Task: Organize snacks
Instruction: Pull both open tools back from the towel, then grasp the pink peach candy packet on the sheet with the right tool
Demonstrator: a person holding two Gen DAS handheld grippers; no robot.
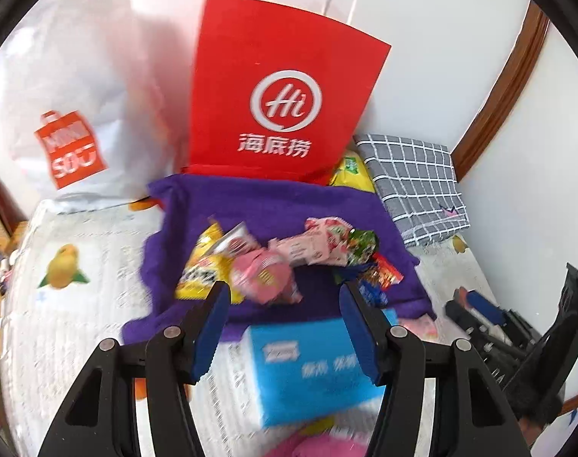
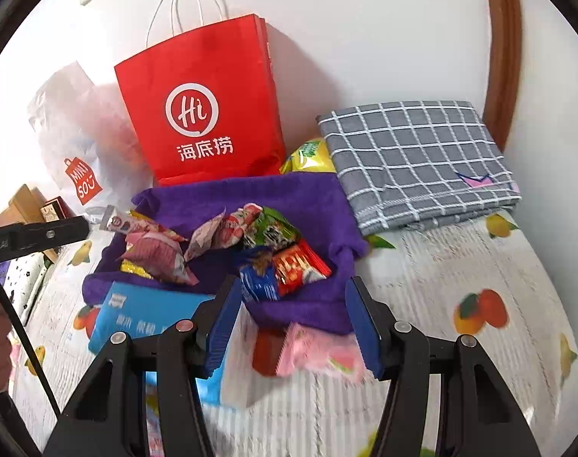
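**Snack pile dead ahead of both tools; right tool nearer the red/blue packets, left nearer the pink/yellow ones**

- Left tool point(image 1: 283, 304): jaws wide, nothing between them. Right tool point(image 2: 292, 304): jaws wide too, empty.
- Snacks sit in a loose heap on a purple towel point(image 1: 273, 205) spread on the bed point(image 1: 79, 304) (fruit-print sheet). Red Haidilao paper bag point(image 1: 281, 87) stands upright at the towel's far edge, against the wall; white Miniso plastic bag point(image 1: 72, 114) just to its left.
- Left view: pink packet point(image 1: 262, 274) lies just past the fingertips, slightly left of centre, with the yellow packet point(image 1: 201, 266) touching its left side. Pink-and-white long packet point(image 1: 315, 247) runs roughly crosswise further back, green packet point(image 1: 361, 247) at its right end.
- Right view: blue packet point(image 2: 260, 278) sits just off the left fingertip, red packet point(image 2: 300, 266) beside it, inside the jaw span. Their long axes look tilted, roughly diagonal to the jaw line; blur makes that uncertain.
- Blue box point(image 1: 308, 361) lies on the bed near the towel's near edge, under the left tool. A pink watermelon-print packet point(image 2: 319, 354) lies off the towel under the right tool, half over something red I can't identify.
- Off-pile: yellow-green bag point(image 2: 308, 156) wedged between the red bag and a folded grey checked cloth point(image 2: 418, 160).

Judgement: nothing is sorted yet. Shortest reach is the right tool straight forward and down onto the red packet; a wrist roll may be needed to close across its short side. Left tool's natural pick is the pink one. Packets overlap, so a double grab is a risk.
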